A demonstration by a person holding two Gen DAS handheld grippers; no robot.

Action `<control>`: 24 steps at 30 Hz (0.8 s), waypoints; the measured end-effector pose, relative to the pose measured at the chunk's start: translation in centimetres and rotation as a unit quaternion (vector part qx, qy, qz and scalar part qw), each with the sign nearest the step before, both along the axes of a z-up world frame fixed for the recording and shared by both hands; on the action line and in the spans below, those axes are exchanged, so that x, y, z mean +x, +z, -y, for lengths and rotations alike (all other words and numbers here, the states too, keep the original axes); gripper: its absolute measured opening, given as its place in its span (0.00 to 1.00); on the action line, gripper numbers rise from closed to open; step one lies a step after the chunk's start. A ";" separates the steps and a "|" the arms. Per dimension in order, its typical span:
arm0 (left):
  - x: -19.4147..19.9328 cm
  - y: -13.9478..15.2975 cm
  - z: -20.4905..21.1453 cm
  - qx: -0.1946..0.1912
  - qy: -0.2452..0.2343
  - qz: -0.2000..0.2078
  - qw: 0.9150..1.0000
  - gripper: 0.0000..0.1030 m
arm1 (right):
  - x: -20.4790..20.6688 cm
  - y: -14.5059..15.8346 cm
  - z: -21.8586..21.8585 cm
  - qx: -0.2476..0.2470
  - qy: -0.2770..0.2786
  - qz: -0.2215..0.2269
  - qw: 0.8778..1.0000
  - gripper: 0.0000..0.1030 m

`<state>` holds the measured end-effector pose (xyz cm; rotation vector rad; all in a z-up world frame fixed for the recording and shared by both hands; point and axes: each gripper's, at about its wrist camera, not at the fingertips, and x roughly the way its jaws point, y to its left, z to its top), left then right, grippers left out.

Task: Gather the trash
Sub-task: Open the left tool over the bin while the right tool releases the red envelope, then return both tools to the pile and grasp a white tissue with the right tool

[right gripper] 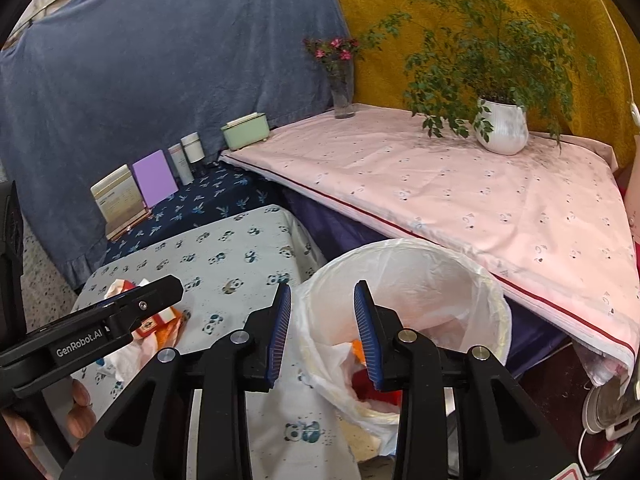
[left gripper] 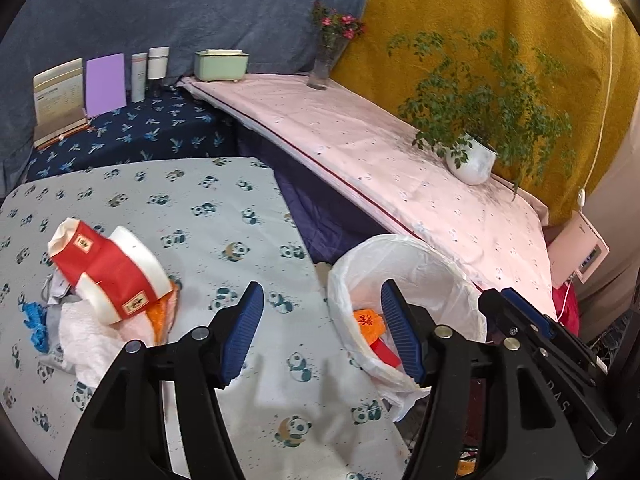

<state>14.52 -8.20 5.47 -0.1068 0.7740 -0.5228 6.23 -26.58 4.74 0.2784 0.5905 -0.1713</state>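
with both the left gripper (left gripper: 322,330) and right gripper (right gripper: 322,330) spread and empty above the lined bin (right gripper: 404,248), some trash lies inside while the red-and-white wrapper pile (left gripper: 108,276) waits on the panda cloth (left gripper: 200,216).

Two claws show: the left claw (left gripper: 322,336) and the right claw (right gripper: 322,334), each with two blue ribbed pads. One bin (left gripper: 404,256) with one white liner stands beside the panda-print worktop (left gripper: 200,216); inside it lie one orange wrapper (left gripper: 366,322) and one red piece (left gripper: 384,352). On the worktop there is one heap of trash (left gripper: 100,292), its single pieces too tangled to count. At the back stand one open booklet (left gripper: 60,100), one purple card (left gripper: 106,84), two white bottles (left gripper: 150,68) and one green box (left gripper: 220,65). On the pink-covered surface (left gripper: 360,140) are one vase of flowers (left gripper: 328,48) and one potted plant (left gripper: 472,160).
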 end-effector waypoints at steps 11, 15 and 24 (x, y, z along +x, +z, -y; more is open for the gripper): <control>0.0 -1.0 -6.8 0.007 0.063 -0.009 0.998 0.56 | 0.9 -0.2 -5.6 -0.003 0.056 -0.010 0.998 0.32; 0.0 -1.8 -9.7 0.010 0.090 -0.019 0.996 0.56 | 1.3 -0.3 -7.7 -0.005 0.077 -0.015 0.997 0.32; -0.2 -3.6 -15.5 0.029 0.141 -0.035 0.989 0.56 | 2.3 -1.3 -12.7 -0.007 0.121 -0.032 0.992 0.32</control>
